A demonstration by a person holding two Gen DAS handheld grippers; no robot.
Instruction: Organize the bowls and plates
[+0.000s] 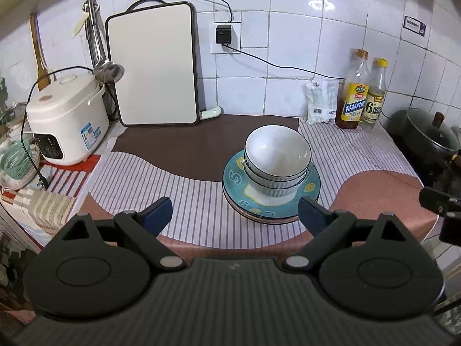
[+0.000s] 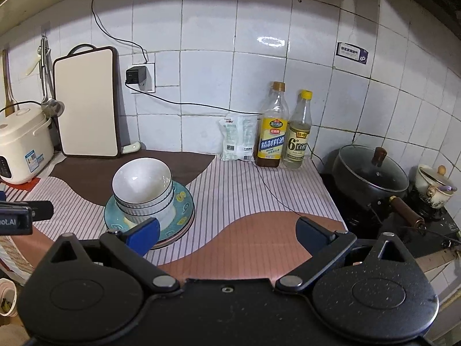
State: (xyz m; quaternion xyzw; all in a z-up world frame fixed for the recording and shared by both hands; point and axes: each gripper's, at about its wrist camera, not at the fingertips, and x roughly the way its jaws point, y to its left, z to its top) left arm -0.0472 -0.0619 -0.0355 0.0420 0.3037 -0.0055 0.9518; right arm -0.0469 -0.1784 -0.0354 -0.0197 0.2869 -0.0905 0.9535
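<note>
A stack of white ribbed bowls sits on a stack of teal patterned plates on the striped counter mat. The same bowls and plates show in the right wrist view, at left of centre. My left gripper is open and empty, held back near the counter's front edge, just short of the plates. My right gripper is open and empty, to the right of the stack, its left finger overlapping the plates' rim in view.
A rice cooker and a cutting board stand at back left. Two bottles and a white packet stand against the tiled wall. A lidded pan sits on the stove at right. A cable crosses the mat.
</note>
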